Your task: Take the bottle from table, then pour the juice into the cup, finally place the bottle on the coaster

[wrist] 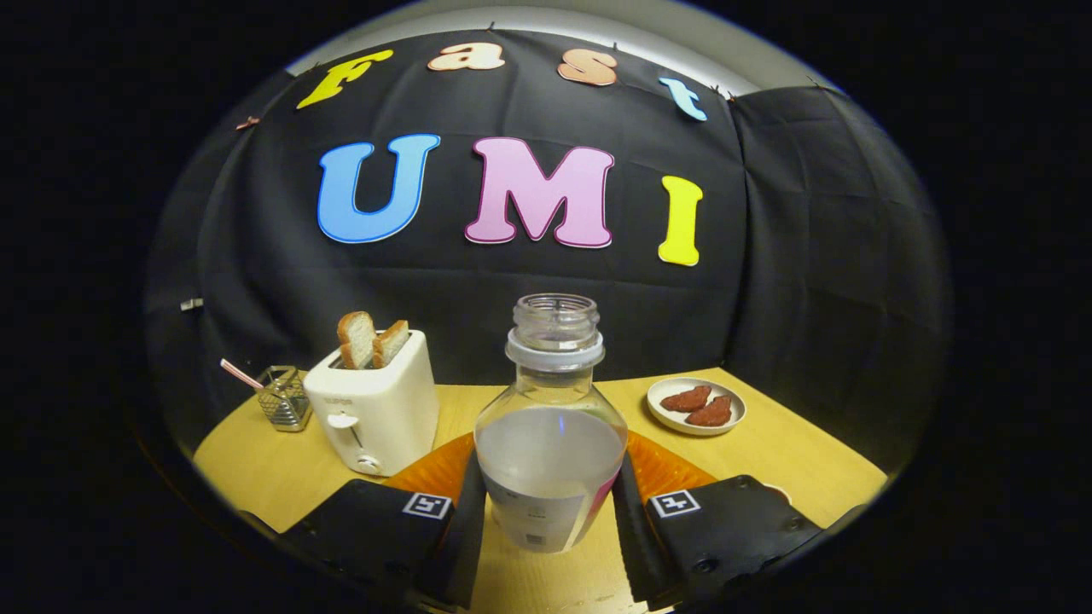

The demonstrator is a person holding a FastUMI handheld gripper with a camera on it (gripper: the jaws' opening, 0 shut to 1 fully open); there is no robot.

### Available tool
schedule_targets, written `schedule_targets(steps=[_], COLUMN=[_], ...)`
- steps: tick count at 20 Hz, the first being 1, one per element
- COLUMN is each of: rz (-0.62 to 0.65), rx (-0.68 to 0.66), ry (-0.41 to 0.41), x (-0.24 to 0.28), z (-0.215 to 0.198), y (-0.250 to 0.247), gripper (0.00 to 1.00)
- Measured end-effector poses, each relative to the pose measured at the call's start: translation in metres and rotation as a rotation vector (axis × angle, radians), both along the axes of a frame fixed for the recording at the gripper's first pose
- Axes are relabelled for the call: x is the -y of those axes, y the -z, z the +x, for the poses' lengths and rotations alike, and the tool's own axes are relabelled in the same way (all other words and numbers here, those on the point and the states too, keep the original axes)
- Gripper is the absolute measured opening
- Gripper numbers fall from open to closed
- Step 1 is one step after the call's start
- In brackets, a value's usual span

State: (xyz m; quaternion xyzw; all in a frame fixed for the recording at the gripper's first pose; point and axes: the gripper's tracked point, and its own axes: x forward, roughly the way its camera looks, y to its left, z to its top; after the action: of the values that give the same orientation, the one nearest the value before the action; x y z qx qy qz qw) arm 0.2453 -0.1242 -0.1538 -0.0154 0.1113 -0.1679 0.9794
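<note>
Your jaws (550, 503) stand one on each side of the uncapped bottle (550, 426), seemingly touching it; I cannot tell if both press. It sits upright on the tabletop (256, 469), before the orange coaster (661, 469). Squeeze loosely or tilt early and juice could spill.

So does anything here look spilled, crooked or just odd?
Nothing spilled. The uncapped bottle stands upright between the hand-held gripper's fingers, over an orange coaster. The toaster, bread and plate look orderly.
</note>
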Motion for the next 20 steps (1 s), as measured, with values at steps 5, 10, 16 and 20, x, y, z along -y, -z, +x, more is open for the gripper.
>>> schedule_targets(steps=[5, 10, 16, 20], rz=[-0.044, 0.002, 0.071, 0.063], rx=[-0.027, -0.049, -0.064, -0.060], ry=[0.039, 0.048, 0.076, 0.081], x=[0.009, 0.001, 0.007, 0.008], z=[0.033, 0.052, 0.063, 0.062], y=[0.039, 0.066, 0.084, 0.082], gripper=[0.70, 0.70, 0.71, 0.75])
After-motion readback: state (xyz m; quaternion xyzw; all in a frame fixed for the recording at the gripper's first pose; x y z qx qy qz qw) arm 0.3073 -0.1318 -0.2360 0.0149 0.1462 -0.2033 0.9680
